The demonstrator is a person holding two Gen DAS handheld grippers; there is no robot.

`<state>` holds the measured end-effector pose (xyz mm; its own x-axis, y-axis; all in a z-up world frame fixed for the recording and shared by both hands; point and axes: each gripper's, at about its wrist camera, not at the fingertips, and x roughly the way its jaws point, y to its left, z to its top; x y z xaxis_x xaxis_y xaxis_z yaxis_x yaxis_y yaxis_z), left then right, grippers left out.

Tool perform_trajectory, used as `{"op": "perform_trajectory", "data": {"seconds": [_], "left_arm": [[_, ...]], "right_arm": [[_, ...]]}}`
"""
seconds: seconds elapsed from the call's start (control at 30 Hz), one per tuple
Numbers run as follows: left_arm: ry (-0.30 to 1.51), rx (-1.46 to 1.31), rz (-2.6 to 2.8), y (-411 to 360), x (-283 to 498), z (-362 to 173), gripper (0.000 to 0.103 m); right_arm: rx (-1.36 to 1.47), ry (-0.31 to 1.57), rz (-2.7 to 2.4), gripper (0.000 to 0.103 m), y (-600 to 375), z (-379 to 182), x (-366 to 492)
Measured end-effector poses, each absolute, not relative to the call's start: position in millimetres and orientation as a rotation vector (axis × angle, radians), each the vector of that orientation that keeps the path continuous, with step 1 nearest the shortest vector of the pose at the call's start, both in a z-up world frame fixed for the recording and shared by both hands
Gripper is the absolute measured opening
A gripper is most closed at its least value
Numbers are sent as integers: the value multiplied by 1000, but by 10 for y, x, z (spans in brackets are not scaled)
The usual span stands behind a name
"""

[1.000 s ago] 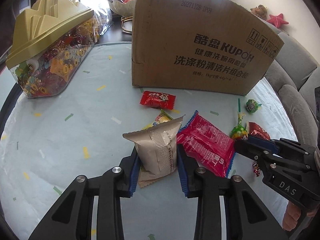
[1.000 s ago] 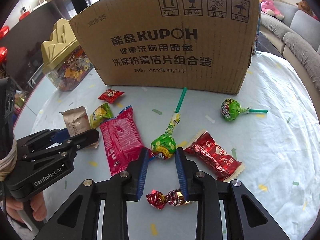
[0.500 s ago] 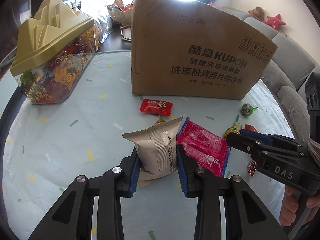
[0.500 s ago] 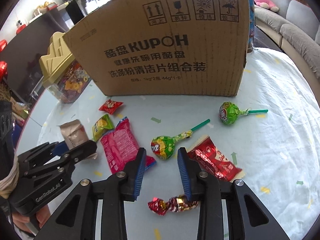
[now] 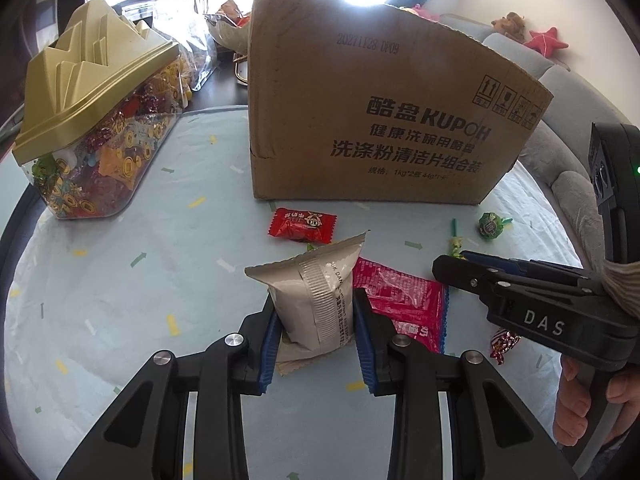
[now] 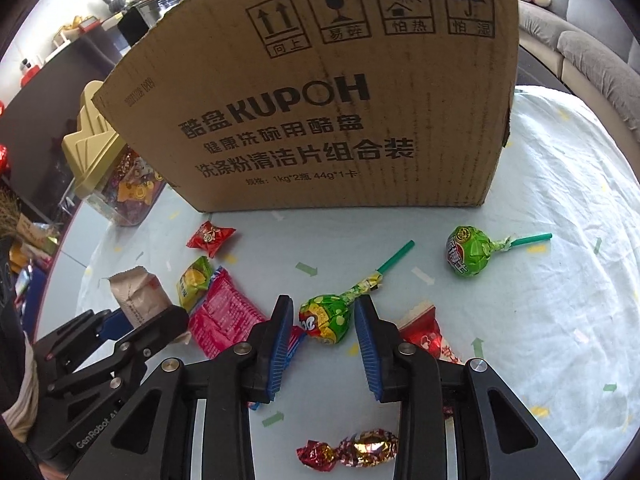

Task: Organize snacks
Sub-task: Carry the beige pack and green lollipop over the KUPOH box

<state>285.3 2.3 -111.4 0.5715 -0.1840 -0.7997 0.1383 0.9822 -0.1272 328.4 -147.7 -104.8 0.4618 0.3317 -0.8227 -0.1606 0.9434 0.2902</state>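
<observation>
My left gripper [image 5: 314, 306] is shut on a grey-beige snack packet [image 5: 316, 296] and holds it above the table; the packet also shows in the right wrist view [image 6: 138, 294]. My right gripper [image 6: 322, 312] is shut on the head of a green lollipop [image 6: 326, 316], lifted off the cloth. A brown cardboard box [image 6: 320, 92] stands behind. On the cloth lie a pink-red packet [image 5: 400, 300], a small red candy [image 5: 302, 224], a yellow-green candy [image 6: 194, 280], a second green lollipop [image 6: 468, 258], a red packet [image 6: 424, 330] and a foil-wrapped candy [image 6: 352, 448].
A clear candy container with a gold lid [image 5: 92, 136] stands at the table's left. The table wears a pale blue cloth [image 5: 120, 280]. A grey sofa [image 6: 592, 52] is beyond the right edge. Bags and a bowl [image 5: 224, 28] sit behind the box.
Both grippers have risen with their loads and moved toward the box. The lollipop has come off the cloth, its stick swinging to the right.
</observation>
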Motion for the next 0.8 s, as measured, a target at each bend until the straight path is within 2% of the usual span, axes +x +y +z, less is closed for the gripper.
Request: {"op": "perform_trajectory", "data": {"seconds": [0.07, 0.37, 0.8], "left_arm": [[940, -57, -186, 34, 2847, -1104, 34], [892, -72, -195, 46, 2726, -868, 33], [703, -44, -231, -7, 2549, -56, 33]], "right_arm": [[166, 1047, 308, 27, -1458, -1044, 3273], [120, 951, 307, 27, -1466, -776, 3072], [78, 740, 304, 27, -1523, 0, 2824]]}}
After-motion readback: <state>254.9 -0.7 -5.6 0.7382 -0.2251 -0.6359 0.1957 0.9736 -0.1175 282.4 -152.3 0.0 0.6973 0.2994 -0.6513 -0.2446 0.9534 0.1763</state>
